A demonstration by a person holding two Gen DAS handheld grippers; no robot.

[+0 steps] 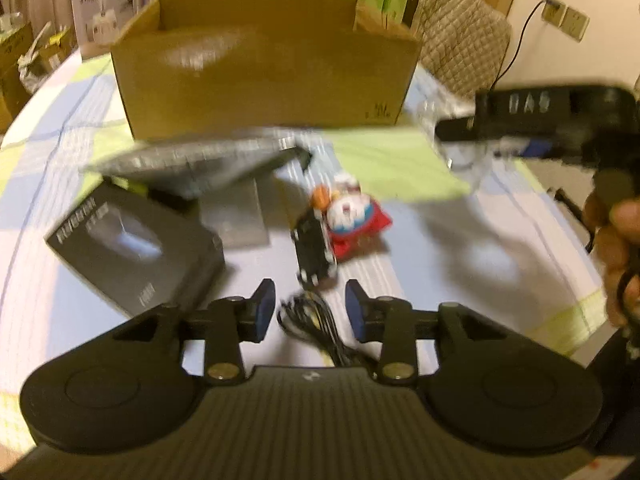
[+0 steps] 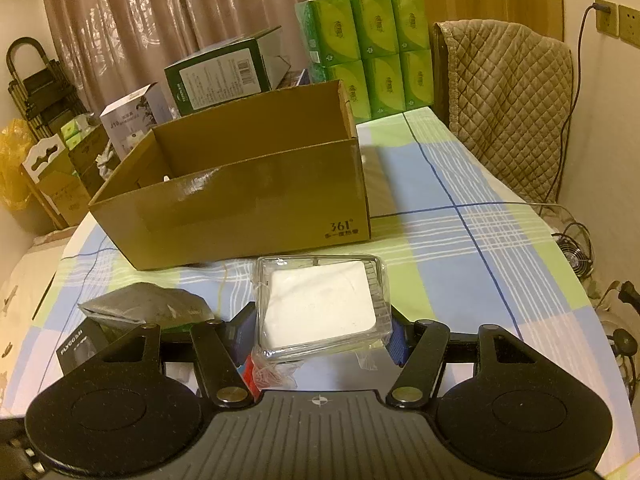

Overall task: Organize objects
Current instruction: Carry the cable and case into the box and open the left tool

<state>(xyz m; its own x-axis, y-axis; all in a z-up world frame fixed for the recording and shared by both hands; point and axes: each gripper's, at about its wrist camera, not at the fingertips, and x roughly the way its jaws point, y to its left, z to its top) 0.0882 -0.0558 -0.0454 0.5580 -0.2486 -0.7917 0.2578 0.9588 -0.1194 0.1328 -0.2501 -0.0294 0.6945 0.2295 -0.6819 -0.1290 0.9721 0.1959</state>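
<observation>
An open cardboard box (image 1: 264,68) stands at the back of the checked tablecloth; it also shows in the right wrist view (image 2: 240,204). My left gripper (image 1: 310,310) is open and empty above a coiled black cable (image 1: 312,324). Ahead of it lie a small black device (image 1: 314,246), a red and white snack pack (image 1: 352,216), a black product box (image 1: 136,244) and a grey foil pouch (image 1: 192,164). My right gripper (image 2: 320,332) is shut on a clear plastic case with a white insert (image 2: 322,306), held above the table in front of the cardboard box. It appears blurred at the right in the left wrist view (image 1: 532,120).
Green tissue packs (image 2: 372,52) and other cartons (image 2: 224,76) stand behind the cardboard box. A chair with a quilted cover (image 2: 504,100) is at the far right. The grey pouch (image 2: 148,304) and black box (image 2: 80,344) lie left of my right gripper.
</observation>
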